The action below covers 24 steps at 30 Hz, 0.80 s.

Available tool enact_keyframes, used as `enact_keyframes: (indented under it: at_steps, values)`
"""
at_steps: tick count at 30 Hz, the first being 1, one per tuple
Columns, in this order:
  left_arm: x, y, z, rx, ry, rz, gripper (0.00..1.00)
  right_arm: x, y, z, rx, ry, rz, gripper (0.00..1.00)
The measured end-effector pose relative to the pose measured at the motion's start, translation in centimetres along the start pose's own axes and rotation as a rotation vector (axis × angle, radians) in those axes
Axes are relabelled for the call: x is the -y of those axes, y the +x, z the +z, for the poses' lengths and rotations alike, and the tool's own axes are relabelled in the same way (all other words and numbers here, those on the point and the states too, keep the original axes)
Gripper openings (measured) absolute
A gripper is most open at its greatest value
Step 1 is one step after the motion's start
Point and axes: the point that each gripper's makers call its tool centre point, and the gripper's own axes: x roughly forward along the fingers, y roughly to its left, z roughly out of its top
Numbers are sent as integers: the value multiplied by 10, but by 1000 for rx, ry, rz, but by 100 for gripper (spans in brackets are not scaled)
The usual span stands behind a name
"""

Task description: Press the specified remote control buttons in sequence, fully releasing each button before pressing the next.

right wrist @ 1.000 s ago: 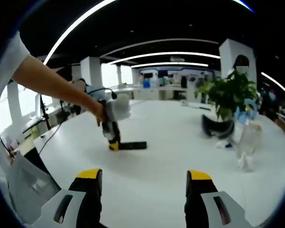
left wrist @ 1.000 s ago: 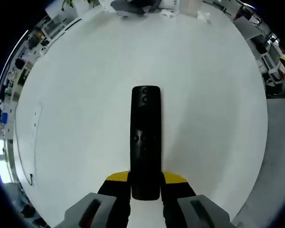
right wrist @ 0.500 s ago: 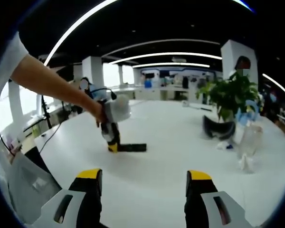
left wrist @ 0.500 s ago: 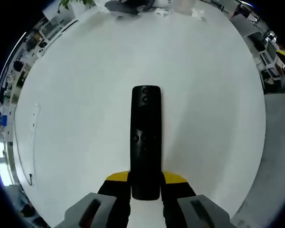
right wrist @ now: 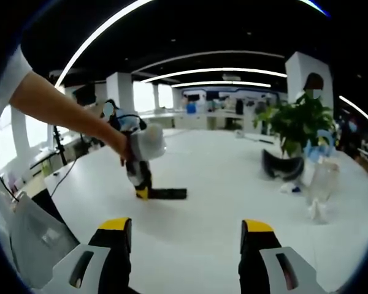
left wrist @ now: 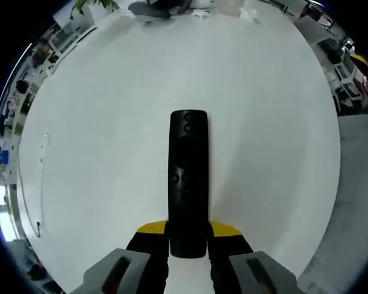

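A long black remote control (left wrist: 187, 177) points away from me in the left gripper view, its near end clamped between the yellow-tipped fingers of my left gripper (left wrist: 188, 231), which is shut on it. Small round buttons show near its far end. In the right gripper view the same remote (right wrist: 167, 194) lies low over the white table (right wrist: 221, 202), held at its left end by the left gripper (right wrist: 141, 187) in a person's hand. My right gripper (right wrist: 187, 236) hovers open well short of it, with nothing between its fingers.
A potted plant (right wrist: 297, 125), a dark headset-like object (right wrist: 282, 165) and a clear plastic bag (right wrist: 319, 184) stand at the table's right. A thin cable (left wrist: 40, 177) lies on the table at the left. Office desks and columns ring the room.
In the right gripper view the left gripper and remote have shifted slightly left and lower. The remote keeps its place between the left jaws; the background there has slid a little.
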Motion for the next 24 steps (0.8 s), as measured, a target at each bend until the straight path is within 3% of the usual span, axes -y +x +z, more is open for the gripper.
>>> enact_keyframes:
  at_steps: [24]
  values:
    - [26, -3, -12, -13, 16, 4, 23, -5, 1, -5, -26, -20, 19, 70]
